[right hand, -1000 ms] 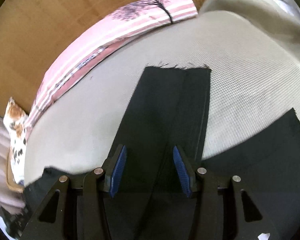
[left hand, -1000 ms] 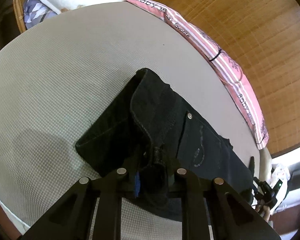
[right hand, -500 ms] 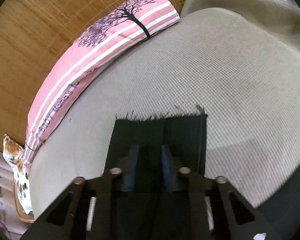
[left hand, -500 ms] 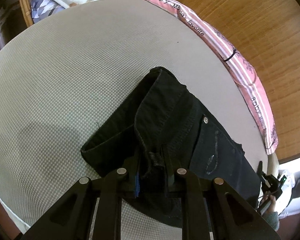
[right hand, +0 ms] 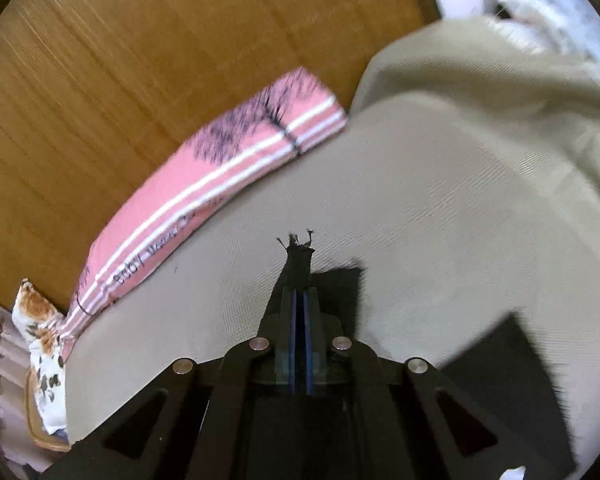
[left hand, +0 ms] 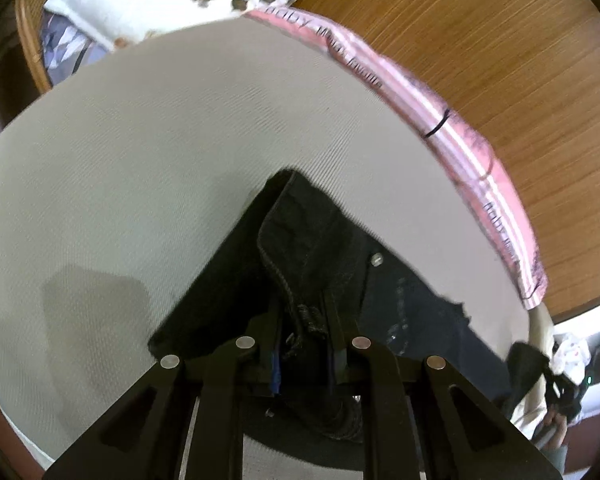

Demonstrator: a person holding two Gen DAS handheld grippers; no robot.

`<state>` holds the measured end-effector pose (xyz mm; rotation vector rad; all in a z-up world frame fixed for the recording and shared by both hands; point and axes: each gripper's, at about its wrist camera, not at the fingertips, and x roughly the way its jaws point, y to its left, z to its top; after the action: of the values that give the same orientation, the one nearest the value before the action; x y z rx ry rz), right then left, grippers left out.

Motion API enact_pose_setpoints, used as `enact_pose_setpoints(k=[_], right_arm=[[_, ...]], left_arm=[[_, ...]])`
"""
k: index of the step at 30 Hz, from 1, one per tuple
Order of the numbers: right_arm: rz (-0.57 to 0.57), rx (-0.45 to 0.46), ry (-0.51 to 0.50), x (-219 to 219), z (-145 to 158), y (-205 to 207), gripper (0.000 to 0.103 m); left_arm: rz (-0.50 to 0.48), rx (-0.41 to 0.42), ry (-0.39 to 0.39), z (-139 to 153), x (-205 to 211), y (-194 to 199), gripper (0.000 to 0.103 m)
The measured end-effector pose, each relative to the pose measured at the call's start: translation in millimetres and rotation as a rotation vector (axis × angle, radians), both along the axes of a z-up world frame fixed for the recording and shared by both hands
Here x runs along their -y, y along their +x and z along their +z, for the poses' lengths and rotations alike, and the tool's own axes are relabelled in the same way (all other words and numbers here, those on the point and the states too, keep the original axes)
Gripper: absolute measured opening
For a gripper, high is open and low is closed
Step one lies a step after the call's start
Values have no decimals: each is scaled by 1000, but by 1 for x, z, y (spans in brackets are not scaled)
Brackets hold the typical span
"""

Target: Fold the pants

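Both ends of the pants gripped, ready for the fold.

Left gripper [left hand: 304,344], jaws clenched on the waistband of the black pants [left hand: 332,248] on the beige bed [left hand: 140,180]; right gripper [right hand: 299,320], jaws clamped on the frayed hem [right hand: 298,252]. Advice: carry the hem toward the waistband level, keeping both layers aligned and taut.

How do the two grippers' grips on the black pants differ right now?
The left gripper is shut on the waistband end of the black pants, a thick bunch near the fly and metal button. The right gripper is shut on the frayed leg hem, a thin layer, so its blue fingers nearly meet, while the left's stand further apart. Both point down at the beige bed cover and hold the same garment.
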<state>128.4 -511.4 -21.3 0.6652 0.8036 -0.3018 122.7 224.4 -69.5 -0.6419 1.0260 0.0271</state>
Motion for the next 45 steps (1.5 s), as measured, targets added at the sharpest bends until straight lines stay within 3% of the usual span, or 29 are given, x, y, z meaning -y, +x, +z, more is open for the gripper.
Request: enact_pose_setpoints(k=[4, 7, 15, 19, 23, 27, 32, 35, 37, 41, 45], right_arm=[[-52, -12, -75, 3, 22, -46, 3], [-109, -44, -107, 12, 22, -83, 3], [-221, -205, -31, 35, -39, -155, 3], [-225, -258, -20, 36, -65, -160, 3], [-224, -226, 7, 40, -66, -162, 3], [-207, -181, 19, 39, -54, -166, 3], [-199, -133, 48, 39, -45, -172, 3], [-197, -116, 61, 40, -45, -175, 3], [-201, -103, 81, 42, -45, -178, 3], [-201, -70, 114, 44, -41, -184, 3], [-201, -37, 145, 47, -34, -187, 3]], left_arm=[[-11, 64, 17, 21, -9, 6, 16], [-12, 64, 39, 22, -16, 8, 16], [-71, -118, 137, -29, -13, 8, 16], [-116, -118, 237, -28, 4, 7, 17], [-160, -110, 318, -16, 19, 0, 25], [-193, -109, 343, -3, 24, -14, 44], [-214, -33, 527, 28, 41, -46, 45], [-256, 39, 571, 46, 60, -59, 45], [-324, 124, 554, 58, 83, -64, 45], [-597, 275, 473, 66, 162, -69, 47], [-847, 347, 416, 55, 246, -72, 50]])
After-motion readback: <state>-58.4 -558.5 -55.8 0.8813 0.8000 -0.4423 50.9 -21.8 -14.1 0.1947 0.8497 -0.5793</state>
